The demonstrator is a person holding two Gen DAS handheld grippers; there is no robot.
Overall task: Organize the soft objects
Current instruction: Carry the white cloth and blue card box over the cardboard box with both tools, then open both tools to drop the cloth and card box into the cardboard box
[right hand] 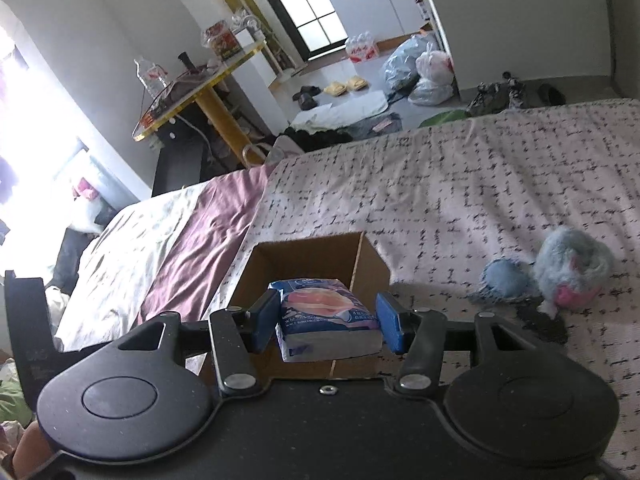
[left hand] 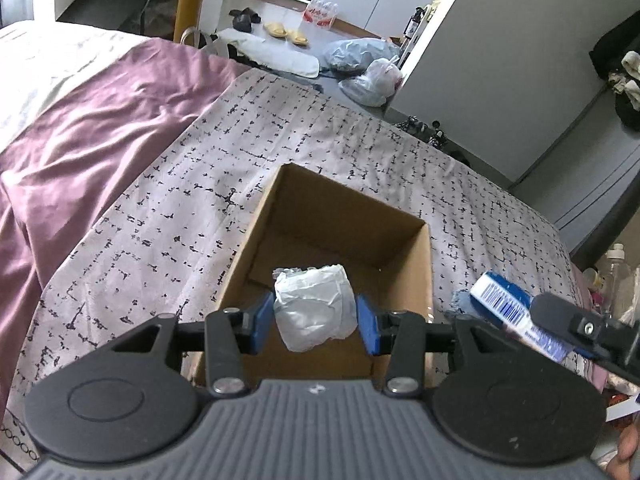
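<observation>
An open cardboard box stands on the patterned bed sheet; it also shows in the right wrist view. My left gripper is shut on a white crumpled plastic-wrapped pack and holds it over the box opening. My right gripper is shut on a blue and pink tissue pack above the box's near edge. That pack and the right gripper also show in the left wrist view just right of the box.
A fluffy blue and pink soft toy with a blue ball lies on the sheet right of the box. A mauve blanket covers the bed's left side. Plastic bags and slippers lie on the floor beyond.
</observation>
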